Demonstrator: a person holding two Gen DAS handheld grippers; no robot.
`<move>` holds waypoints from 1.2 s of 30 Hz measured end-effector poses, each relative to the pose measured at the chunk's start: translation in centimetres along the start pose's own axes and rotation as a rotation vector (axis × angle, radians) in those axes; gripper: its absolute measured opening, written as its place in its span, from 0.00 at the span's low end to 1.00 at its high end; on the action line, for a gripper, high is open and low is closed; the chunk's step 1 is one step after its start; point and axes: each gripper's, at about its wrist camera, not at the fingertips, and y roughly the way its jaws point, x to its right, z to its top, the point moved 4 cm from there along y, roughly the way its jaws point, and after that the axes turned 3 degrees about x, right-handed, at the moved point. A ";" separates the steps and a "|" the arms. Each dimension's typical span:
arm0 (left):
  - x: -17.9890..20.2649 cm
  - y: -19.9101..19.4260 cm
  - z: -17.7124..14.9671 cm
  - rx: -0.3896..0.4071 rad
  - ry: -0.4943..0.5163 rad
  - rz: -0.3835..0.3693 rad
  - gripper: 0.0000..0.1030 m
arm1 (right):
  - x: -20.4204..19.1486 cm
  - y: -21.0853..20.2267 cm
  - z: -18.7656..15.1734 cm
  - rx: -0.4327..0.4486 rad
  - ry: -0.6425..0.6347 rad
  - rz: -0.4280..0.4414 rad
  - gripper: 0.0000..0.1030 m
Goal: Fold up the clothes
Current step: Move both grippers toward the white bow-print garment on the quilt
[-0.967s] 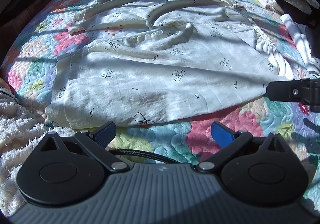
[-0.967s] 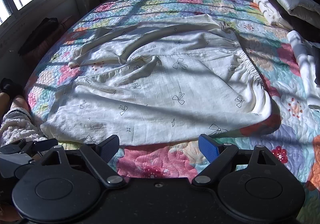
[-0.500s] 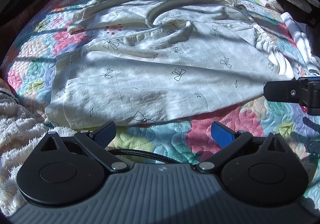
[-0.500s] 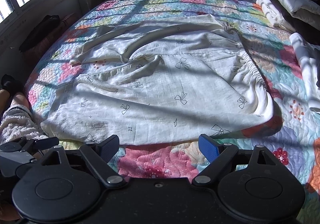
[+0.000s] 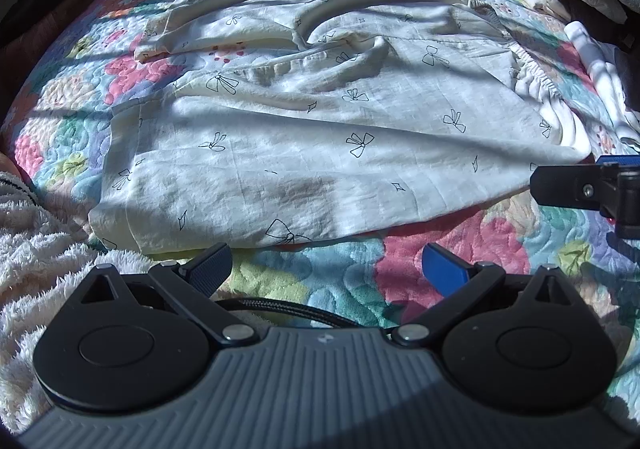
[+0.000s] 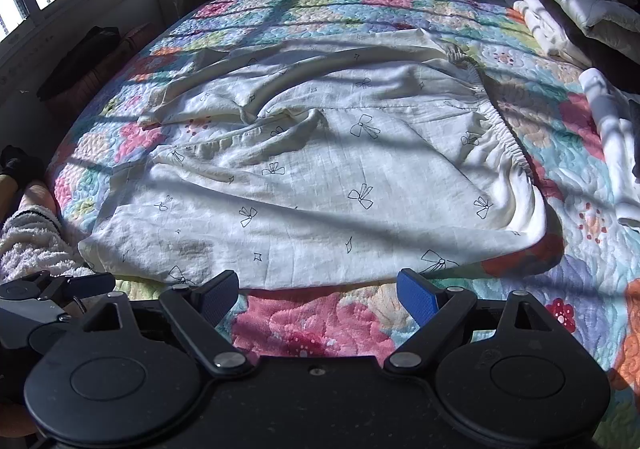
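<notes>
Currently: cream trousers (image 6: pixel 320 185) lying lengthwise along quilt's (image 6: pixel 312 325) near edge, hem just ahead; left gripper (image 5: pixel 326 263) and right gripper (image 6: pixel 318 291) hovering wide open, holding nothing.

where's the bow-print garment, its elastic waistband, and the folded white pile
bow-print garment (image 6: pixel 320 209), right wrist view, middle of the fabric
elastic waistband (image 6: pixel 506 133), right wrist view, gathered edge
folded white pile (image 6: pixel 576 17), right wrist view, top piece
</notes>
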 end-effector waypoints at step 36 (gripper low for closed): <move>-5.8 3.6 3.4 -0.050 -0.139 -0.027 1.00 | 2.7 7.6 -1.7 -0.124 0.189 0.094 0.87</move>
